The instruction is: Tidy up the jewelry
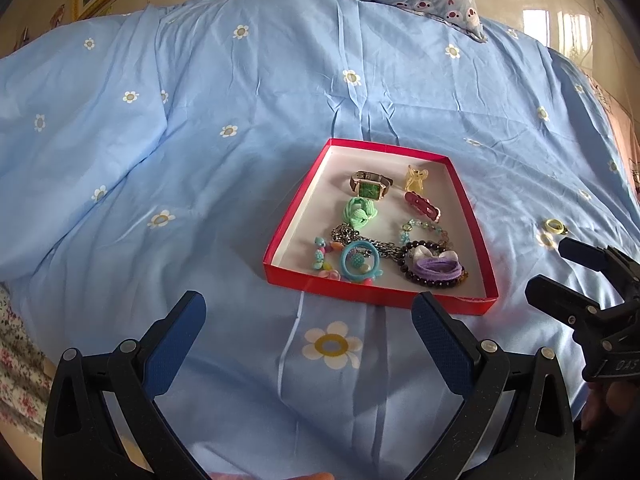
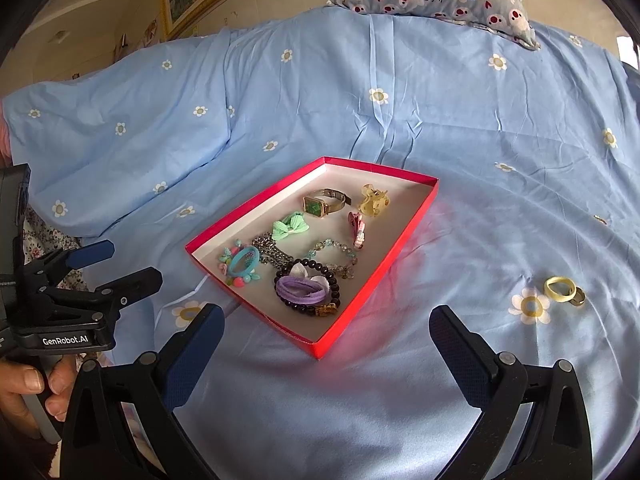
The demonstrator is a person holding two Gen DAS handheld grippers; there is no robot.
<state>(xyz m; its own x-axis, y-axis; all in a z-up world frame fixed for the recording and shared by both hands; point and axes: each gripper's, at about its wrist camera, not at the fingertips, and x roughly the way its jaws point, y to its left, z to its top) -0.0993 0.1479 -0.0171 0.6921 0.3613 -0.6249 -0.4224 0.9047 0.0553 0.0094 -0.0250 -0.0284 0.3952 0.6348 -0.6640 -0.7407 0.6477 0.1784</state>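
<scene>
Two rings (image 2: 564, 290) loose on blue sheet (image 2: 460, 360), right of red tray (image 2: 376, 280), touching each other. Nearer right gripper (image 2: 326, 344), ahead-right of it. Right and left gripper (image 1: 308, 330) both gaping, empty.

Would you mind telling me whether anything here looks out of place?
Yes: two rings lie loose on the bedsheet, to the right of the red box, touching each other. Everything else, including the watch and bracelets, is already inside the box. Both tools are open and empty.
</scene>
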